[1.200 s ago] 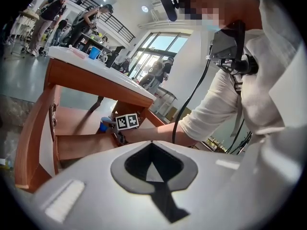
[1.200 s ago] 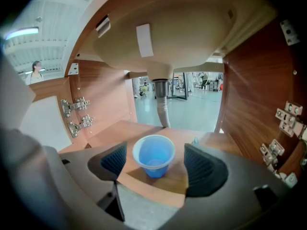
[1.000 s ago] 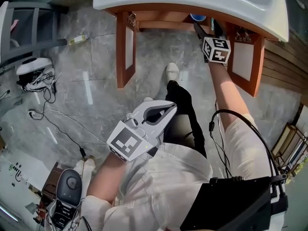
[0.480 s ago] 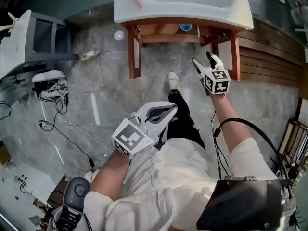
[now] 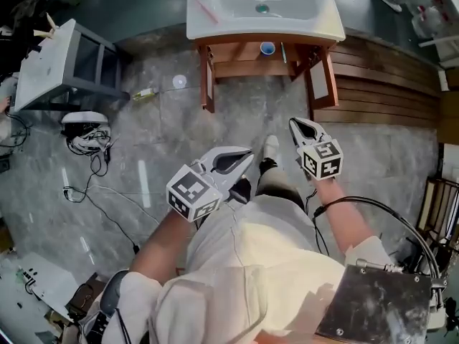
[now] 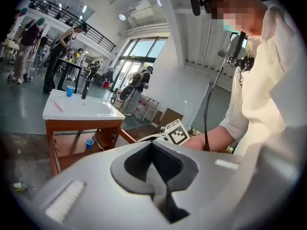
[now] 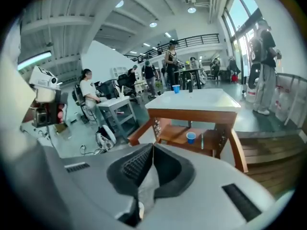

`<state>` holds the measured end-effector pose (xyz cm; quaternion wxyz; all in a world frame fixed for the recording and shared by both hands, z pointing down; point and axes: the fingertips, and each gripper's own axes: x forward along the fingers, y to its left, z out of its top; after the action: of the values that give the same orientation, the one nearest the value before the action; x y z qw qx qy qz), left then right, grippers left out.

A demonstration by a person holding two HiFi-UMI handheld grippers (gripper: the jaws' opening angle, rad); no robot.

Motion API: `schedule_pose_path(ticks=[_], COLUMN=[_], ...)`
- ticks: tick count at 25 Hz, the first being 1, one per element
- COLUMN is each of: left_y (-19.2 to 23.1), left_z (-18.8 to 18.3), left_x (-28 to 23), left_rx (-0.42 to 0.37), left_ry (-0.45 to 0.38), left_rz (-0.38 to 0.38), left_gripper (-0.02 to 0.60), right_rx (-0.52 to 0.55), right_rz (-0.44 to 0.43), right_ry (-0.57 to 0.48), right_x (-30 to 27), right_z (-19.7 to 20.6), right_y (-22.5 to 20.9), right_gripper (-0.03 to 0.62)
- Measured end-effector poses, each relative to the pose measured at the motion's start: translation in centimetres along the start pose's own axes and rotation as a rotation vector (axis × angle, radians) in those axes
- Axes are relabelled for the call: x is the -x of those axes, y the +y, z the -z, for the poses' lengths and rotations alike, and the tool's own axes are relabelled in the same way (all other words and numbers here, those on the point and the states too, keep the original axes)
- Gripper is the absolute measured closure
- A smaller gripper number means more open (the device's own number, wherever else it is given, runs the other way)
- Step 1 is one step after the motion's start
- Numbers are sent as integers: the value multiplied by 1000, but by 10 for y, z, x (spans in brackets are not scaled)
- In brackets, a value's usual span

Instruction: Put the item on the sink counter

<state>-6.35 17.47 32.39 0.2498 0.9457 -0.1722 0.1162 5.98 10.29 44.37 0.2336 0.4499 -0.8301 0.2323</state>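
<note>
The white sink counter on its wooden stand lies far ahead at the top of the head view. A thin pink item rests on its left side. On the shelf below stand a small blue cup and a slim stick-like item; both also show in the right gripper view, cup and stick. My left gripper is shut and empty in front of my body. My right gripper is shut too, with nothing seen between its pads, well short of the sink.
A grey side table stands at the left, with a white device and tangled cables on the stone floor. A small bottle and a white disc lie near the stand. Wooden slats cover the floor at the right.
My right gripper has pulled back from the shelf under the sink and gone from open to shut. The whole view has backed away from the sink. The left gripper stays shut.
</note>
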Motion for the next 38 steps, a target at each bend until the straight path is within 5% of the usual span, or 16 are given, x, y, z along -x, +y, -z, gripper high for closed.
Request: schedule_pose_path(ticks=[10,27,38], left_y=[-62,-188,-220], left_z=[9,42,53], left_x=[24,-12,-19], left_rx=[-20,-23,-3], left_ry=[-6,-24,-30], left_rz=[-86,-147,-161], left_gripper=[577,577,577], right_rx=[101,196,223], right_rz=[-101,-162,-177], right_ry=[-93,-130,-131], right_x=[88,219,249], right_z=[-22,24,40], right_y=[74,90,90], right_gripper=[585,588,588])
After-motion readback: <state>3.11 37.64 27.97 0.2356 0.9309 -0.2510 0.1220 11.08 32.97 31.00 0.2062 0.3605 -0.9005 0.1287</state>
